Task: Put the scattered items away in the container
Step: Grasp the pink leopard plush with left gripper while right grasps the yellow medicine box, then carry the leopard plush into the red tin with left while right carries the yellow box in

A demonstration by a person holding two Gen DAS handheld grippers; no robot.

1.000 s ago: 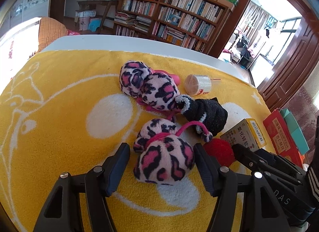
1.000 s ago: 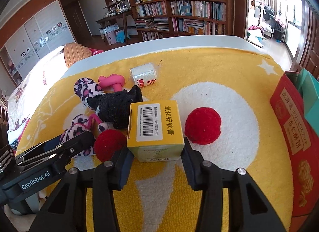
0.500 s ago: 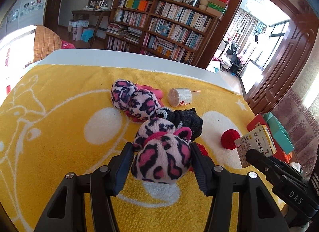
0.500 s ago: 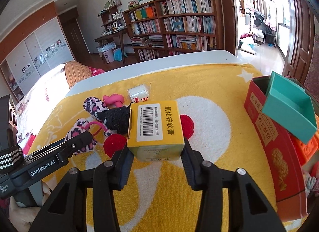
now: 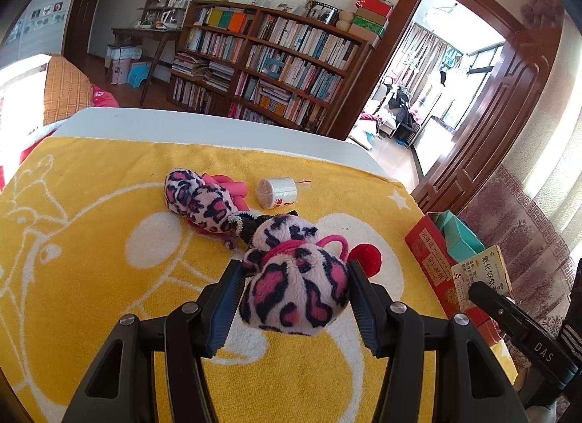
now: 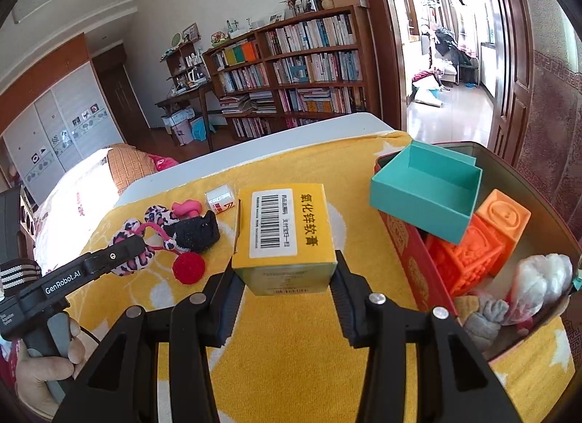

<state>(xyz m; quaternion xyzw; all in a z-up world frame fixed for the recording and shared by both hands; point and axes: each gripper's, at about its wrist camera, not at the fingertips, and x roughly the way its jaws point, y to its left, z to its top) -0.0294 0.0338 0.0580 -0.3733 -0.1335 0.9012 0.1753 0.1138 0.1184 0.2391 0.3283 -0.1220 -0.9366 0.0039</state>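
Two hand-held grippers are seen above a bench covered by a yellow towel (image 5: pixel 91 277) with white line drawings. The left hand-held gripper (image 5: pixel 294 299) is pinched on a plush leopard-print earmuff (image 5: pixel 294 292) in pink, white and black, which is held clear of the towel between its ribbed fingers (image 5: pixel 227 308); a pink band (image 5: pixel 336 241) is looped from the top of the earmuff. The right hand-held gripper (image 6: pixel 285 279) is clamped on a yellow carton (image 6: pixel 283 230) with a barcode label and black Chinese print, and the carton is held up just beside the container. The container, a red tin (image 6: pixel 411 270) with gold lettering, is set at the right edge of the bench. Inside it are seen a teal open box (image 6: pixel 425 190), orange embossed blocks (image 6: pixel 483 241), a clear bag of white stuff (image 6: pixel 538 284) and a grey soft item (image 6: pixel 483 317). Left on the towel are a second leopard-print earmuff (image 5: pixel 198 199) lying against a pink twisted piece (image 5: pixel 229 184), a black knitted item (image 6: pixel 196 232), a red pompom (image 6: pixel 188 267) and a small white roll with a red mark (image 5: pixel 276 192) lying on its side, apart from the others. In the right wrist view a bare hand (image 6: pixel 43 368) is wrapped around the left tool's handle. A wooden bookcase (image 5: pixel 269 63) full of books is seen behind the bench.
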